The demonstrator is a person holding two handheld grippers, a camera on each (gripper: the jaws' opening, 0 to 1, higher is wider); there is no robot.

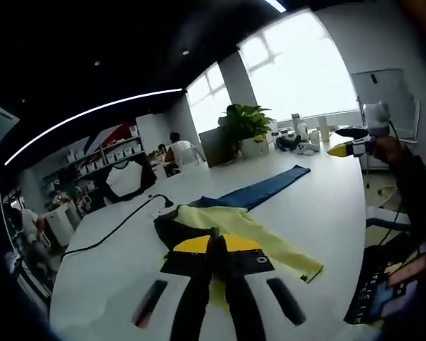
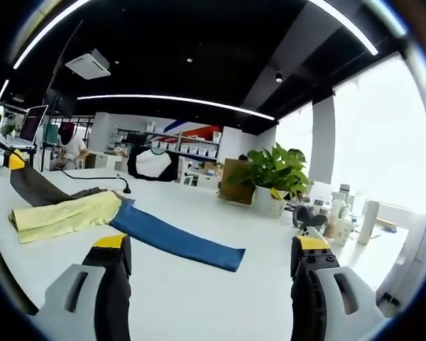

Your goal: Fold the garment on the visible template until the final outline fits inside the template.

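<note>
In the left gripper view, the left tongs (image 1: pixel 216 245) are closed, pinching the dark hem of a yellow garment (image 1: pixel 231 227) that lies on the white table (image 1: pixel 326 206). A blue strip of cloth (image 1: pixel 259 190) stretches away behind the garment. A black cable (image 1: pixel 117 224) runs across the table at left. The right tongs (image 1: pixel 348 148) hover at the far right, held by a person's hand.

In the right gripper view, the right tongs (image 2: pixel 209 266) stand wide apart above the table (image 2: pixel 213 298), holding nothing. The yellow garment (image 2: pixel 67 213) lies at left, touching the blue strip (image 2: pixel 177 238). A potted plant (image 2: pixel 270 181) stands beyond.
</note>
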